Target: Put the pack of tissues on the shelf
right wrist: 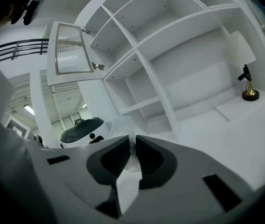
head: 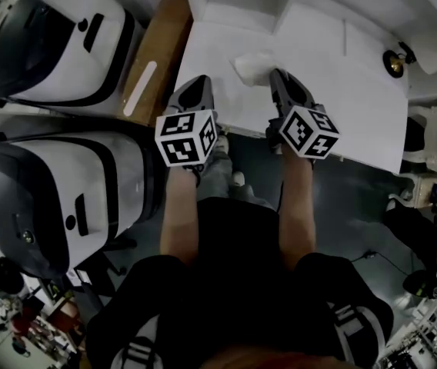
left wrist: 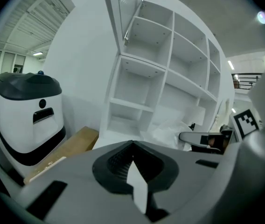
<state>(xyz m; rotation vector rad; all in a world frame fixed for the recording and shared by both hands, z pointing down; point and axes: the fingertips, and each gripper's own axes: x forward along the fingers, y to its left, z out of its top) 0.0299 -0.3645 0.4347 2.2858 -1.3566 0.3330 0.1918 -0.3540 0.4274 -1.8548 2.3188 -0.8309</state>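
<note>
The right gripper view alone shows the grip: the right gripper has its jaws nearly together, pinching a fold of clear wrapper that belongs to the pack of tissues. The left gripper view shows the left gripper with its jaws together and nothing between them. The same view shows the pack from the side as a crumpled white mass, with the right gripper at its edge. The head view gives the layout. The pack sits over the white tabletop, between the two gripper noses and just in front of the shelf unit. No view settles whether the pack rests on the top or is lifted clear of it. Both bare forearms extend forward side by side, and the marker cubes cover the hands. The pack's far side is hidden behind the right gripper body in the right gripper view. Two white-and-black machines and a brown cardboard box stand to the left.
</note>
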